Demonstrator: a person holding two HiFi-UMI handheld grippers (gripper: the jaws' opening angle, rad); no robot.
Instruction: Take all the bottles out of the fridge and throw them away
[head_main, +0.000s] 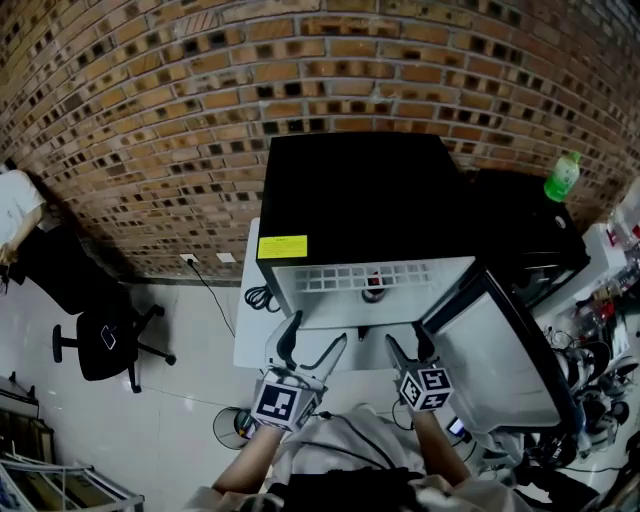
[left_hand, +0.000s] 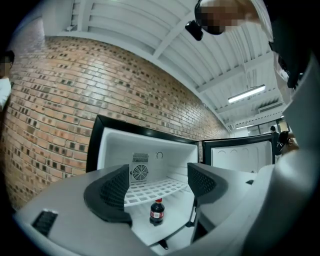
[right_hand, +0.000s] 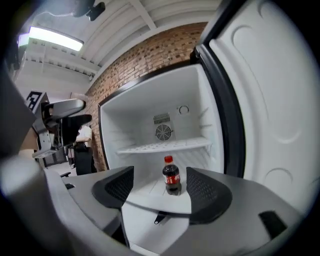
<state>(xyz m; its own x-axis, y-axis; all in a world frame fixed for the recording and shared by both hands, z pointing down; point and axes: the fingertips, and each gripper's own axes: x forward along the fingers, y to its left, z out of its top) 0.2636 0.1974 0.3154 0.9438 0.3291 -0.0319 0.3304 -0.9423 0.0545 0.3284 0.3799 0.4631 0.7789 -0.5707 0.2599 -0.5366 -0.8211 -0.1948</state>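
A small dark cola bottle (head_main: 372, 286) with a red cap stands upright on the floor of the open black mini fridge (head_main: 350, 190). In the left gripper view the bottle (left_hand: 156, 212) stands below the white wire shelf (left_hand: 150, 189), well beyond my left gripper (left_hand: 157, 186). The right gripper view has the bottle (right_hand: 171, 176) straight ahead past my right gripper (right_hand: 160, 189). Both grippers, left (head_main: 315, 342) and right (head_main: 408, 345), hover side by side in front of the fridge opening, open with nothing between their pads.
The fridge door (head_main: 500, 350) hangs open to the right, close beside my right gripper. The fridge stands on a white table (head_main: 250, 335). A green bottle (head_main: 562, 178) stands on a black unit at the right. An office chair (head_main: 100, 340) and a person (head_main: 15, 205) are at the left.
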